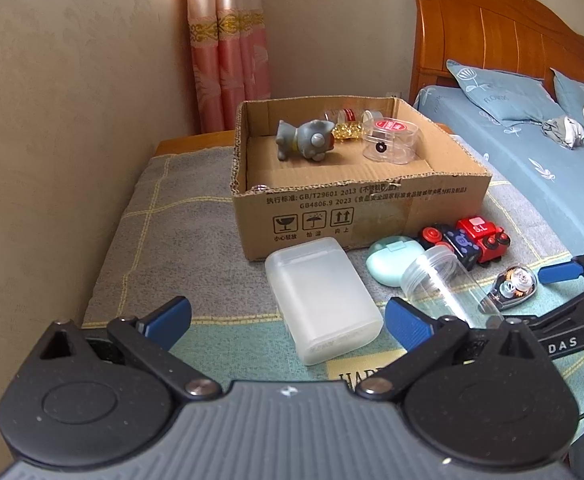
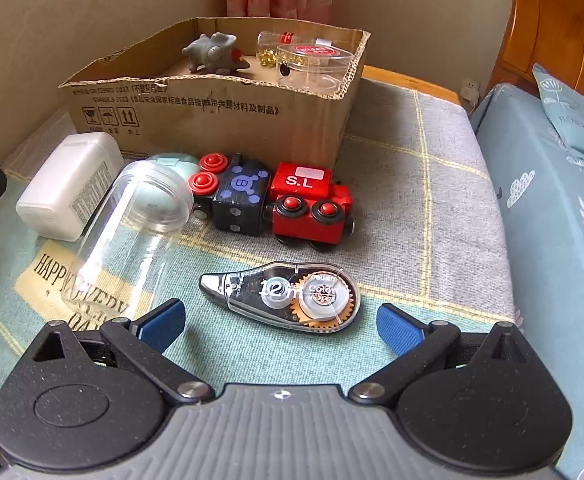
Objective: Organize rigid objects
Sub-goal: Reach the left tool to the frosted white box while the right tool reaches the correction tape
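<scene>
A cardboard box (image 1: 372, 208) (image 2: 212, 120) stands on a blanket-covered table, holding a grey toy figure (image 1: 304, 140) (image 2: 212, 54), a clear round case (image 1: 392, 140) (image 2: 312, 64) and a small bottle of gold beads (image 1: 346, 130) (image 2: 270, 50). In front lie a frosted white box (image 1: 324, 300) (image 2: 68, 188), a mint case (image 1: 392, 258) (image 2: 172, 160), a clear jar (image 1: 444, 280) (image 2: 132, 232), a red and black toy train (image 1: 468, 240) (image 2: 272, 200) and a correction tape (image 1: 512, 288) (image 2: 280, 296). My left gripper (image 1: 288, 316) is open around the white box's near end. My right gripper (image 2: 280, 324) (image 1: 572, 276) is open just before the correction tape.
A bed (image 1: 532, 152) (image 2: 552, 184) with blue sheets and a wooden headboard (image 1: 492, 32) stands to the right. A beige wall (image 1: 72, 120) borders the table on the left, with a pink curtain (image 1: 228, 60) behind. The grey checked blanket (image 1: 172, 220) (image 2: 412, 200) covers the table.
</scene>
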`<state>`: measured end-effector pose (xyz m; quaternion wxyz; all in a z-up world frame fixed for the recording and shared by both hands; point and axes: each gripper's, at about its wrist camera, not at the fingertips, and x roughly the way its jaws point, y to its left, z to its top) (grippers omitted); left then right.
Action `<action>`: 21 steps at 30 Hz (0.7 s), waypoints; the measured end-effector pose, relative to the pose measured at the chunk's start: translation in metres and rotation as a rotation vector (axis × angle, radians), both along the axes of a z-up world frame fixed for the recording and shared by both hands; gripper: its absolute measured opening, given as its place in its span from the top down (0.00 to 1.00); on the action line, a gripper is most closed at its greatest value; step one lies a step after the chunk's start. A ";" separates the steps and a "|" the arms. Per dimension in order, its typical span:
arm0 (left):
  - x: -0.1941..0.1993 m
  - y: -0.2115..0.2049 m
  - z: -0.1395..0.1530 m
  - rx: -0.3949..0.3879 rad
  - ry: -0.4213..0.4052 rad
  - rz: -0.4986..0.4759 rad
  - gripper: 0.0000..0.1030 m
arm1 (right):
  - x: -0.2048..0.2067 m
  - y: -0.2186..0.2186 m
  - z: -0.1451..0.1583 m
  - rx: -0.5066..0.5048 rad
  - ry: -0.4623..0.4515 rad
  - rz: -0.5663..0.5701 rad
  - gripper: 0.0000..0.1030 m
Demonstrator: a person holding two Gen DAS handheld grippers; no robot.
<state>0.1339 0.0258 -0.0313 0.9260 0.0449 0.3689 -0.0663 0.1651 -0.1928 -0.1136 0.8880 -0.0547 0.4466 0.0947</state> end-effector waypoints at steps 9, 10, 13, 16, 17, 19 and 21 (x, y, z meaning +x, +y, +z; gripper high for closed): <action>0.017 -0.013 -0.018 -0.011 0.047 -0.044 0.01 | -0.002 -0.002 -0.003 0.005 -0.033 -0.004 0.00; 0.019 -0.015 -0.021 -0.008 0.055 -0.047 0.01 | -0.001 -0.002 -0.003 0.005 -0.033 -0.010 0.00; 0.027 -0.020 -0.030 0.000 0.067 -0.064 0.01 | -0.001 -0.001 -0.004 0.005 -0.037 -0.023 0.00; 0.033 -0.020 -0.038 0.004 0.082 -0.054 0.01 | -0.001 -0.001 -0.004 0.004 -0.037 -0.025 0.00; 0.035 -0.019 -0.041 0.003 0.090 -0.047 0.01 | -0.001 0.000 -0.004 0.002 -0.036 -0.026 0.00; 0.036 -0.017 -0.044 0.002 0.103 -0.032 0.01 | -0.002 0.000 -0.003 0.002 -0.039 -0.026 0.00; 0.035 -0.012 -0.046 -0.003 0.111 -0.020 0.01 | -0.003 0.000 -0.003 0.004 -0.047 -0.026 0.00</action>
